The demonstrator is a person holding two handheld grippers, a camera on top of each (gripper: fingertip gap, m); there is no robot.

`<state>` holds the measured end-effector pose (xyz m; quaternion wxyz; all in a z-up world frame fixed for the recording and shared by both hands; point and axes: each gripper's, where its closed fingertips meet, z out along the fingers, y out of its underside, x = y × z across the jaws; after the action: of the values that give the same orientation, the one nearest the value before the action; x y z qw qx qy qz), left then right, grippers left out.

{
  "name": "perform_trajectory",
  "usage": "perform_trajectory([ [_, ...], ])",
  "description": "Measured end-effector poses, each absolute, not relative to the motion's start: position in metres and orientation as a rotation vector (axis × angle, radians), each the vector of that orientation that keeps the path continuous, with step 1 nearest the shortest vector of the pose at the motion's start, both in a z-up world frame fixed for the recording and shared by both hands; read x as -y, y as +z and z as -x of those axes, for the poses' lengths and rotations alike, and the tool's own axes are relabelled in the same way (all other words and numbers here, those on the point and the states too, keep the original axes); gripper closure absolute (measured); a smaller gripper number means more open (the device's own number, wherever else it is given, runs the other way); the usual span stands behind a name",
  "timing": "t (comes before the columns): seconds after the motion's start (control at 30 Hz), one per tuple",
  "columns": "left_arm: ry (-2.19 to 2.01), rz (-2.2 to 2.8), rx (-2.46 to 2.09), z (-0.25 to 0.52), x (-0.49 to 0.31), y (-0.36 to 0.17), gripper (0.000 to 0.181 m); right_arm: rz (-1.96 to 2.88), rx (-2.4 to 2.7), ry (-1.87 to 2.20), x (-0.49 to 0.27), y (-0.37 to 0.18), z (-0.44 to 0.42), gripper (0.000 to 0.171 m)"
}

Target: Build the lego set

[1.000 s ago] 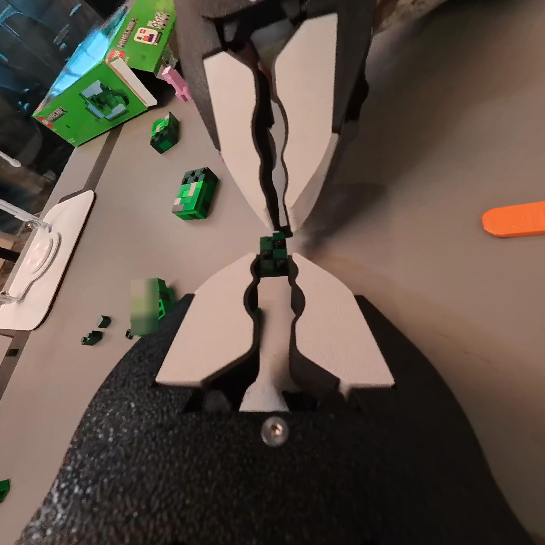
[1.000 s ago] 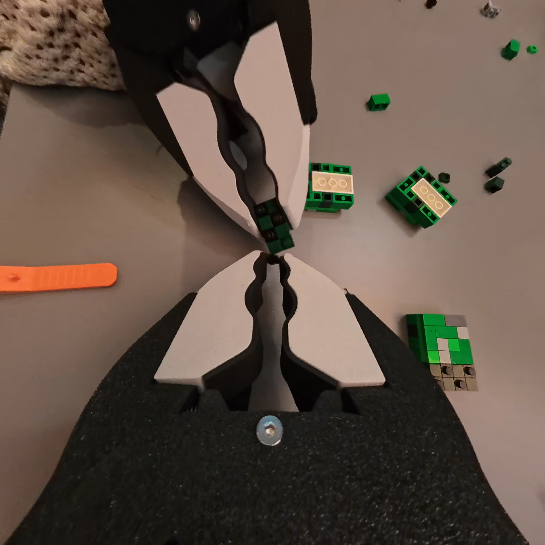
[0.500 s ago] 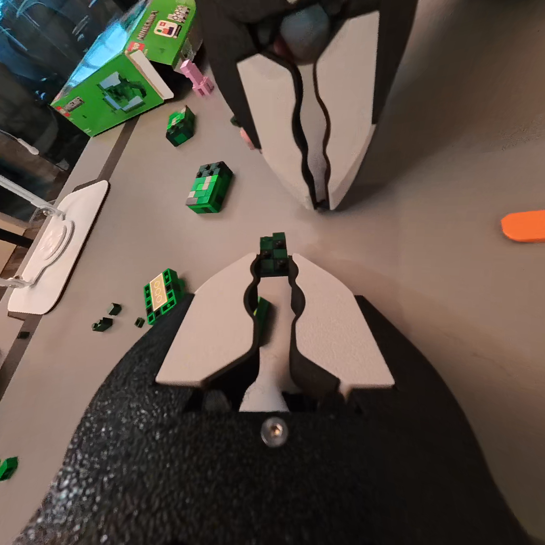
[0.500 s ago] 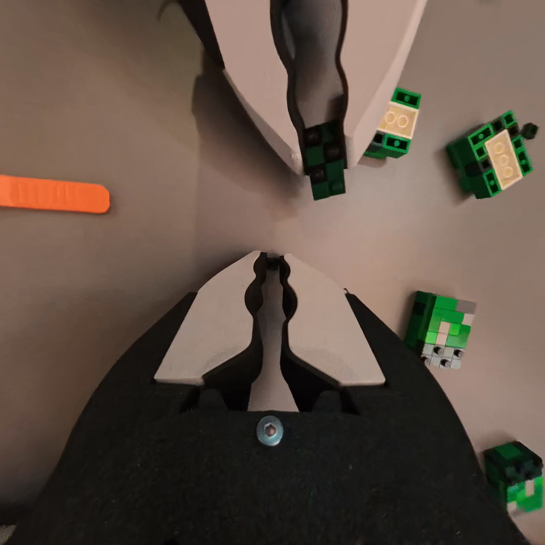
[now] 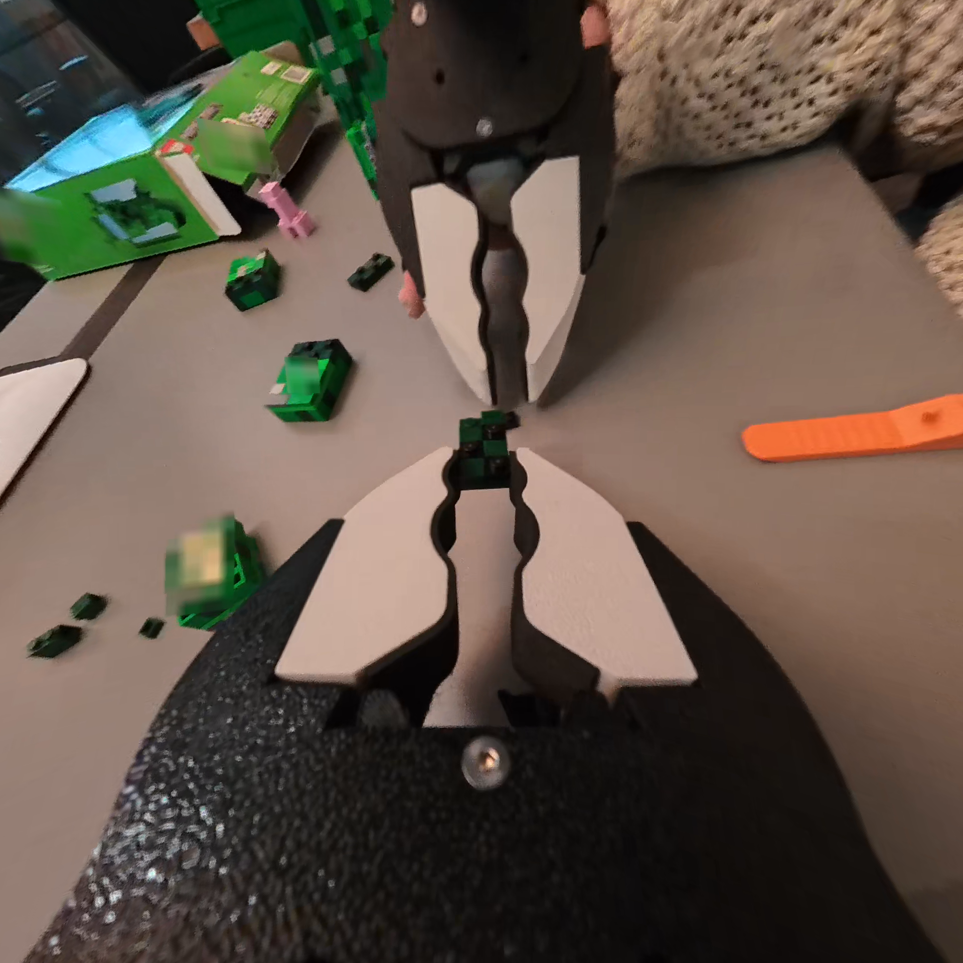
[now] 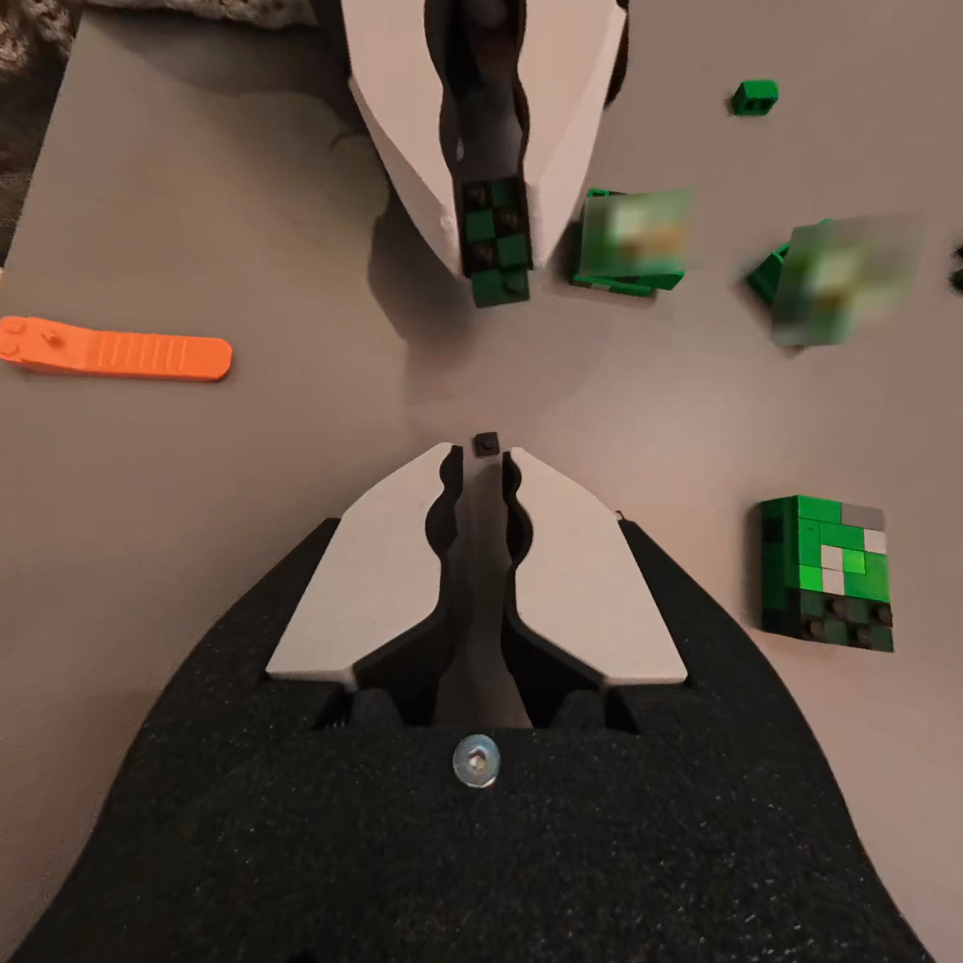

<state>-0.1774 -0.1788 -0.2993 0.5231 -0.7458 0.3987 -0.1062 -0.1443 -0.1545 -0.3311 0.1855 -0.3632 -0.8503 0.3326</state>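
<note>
The left gripper (image 5: 483, 458) is clamped on a small checkered green-and-dark lego strip (image 5: 484, 451), which projects past its fingertips toward 12 o'clock. In the right wrist view the same strip (image 6: 497, 242) sits between the far white fingers, its free end pointing toward 6 o'clock.

The right gripper (image 6: 482, 454) has its jaws at a narrow gap. A tiny dark one-stud piece (image 6: 485, 444) sits just past the fingertips, apart from the strip; whether the tips grip it cannot be determined. In the left wrist view this gripper (image 5: 508, 401) hangs at 12 o'clock, its tips just beside the strip's far end.

On the grey table (image 6: 156, 208):
- An orange brick separator (image 6: 112, 350) lies at 9 o'clock in the right wrist view.
- A green mosaic block (image 6: 826, 570) rests at 3 o'clock.
- A single green brick (image 6: 755, 96) lies at 1 o'clock.
- A green box (image 5: 120, 208) and a pink figure (image 5: 289, 211) stand at 10 to 11 o'clock in the left wrist view.
</note>
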Motion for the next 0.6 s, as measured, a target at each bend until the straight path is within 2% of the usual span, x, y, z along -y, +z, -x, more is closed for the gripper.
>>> perform_trajectory([
  [0.3,-0.319,1.763,-1.092,0.167,0.193,-0.305,0.164,0.909,2.499,1.102,0.157,-0.332,0.145,0.157],
  [0.43,-0.313,1.773,-1.083,0.167,0.192,-0.307,0.165,0.893,2.514,1.048,0.155,-0.335,0.147,0.164],
  [0.6,-0.297,1.787,-1.08,0.168,0.19,-0.308,0.165,0.906,2.506,1.039,0.157,-0.335,0.147,0.159],
])
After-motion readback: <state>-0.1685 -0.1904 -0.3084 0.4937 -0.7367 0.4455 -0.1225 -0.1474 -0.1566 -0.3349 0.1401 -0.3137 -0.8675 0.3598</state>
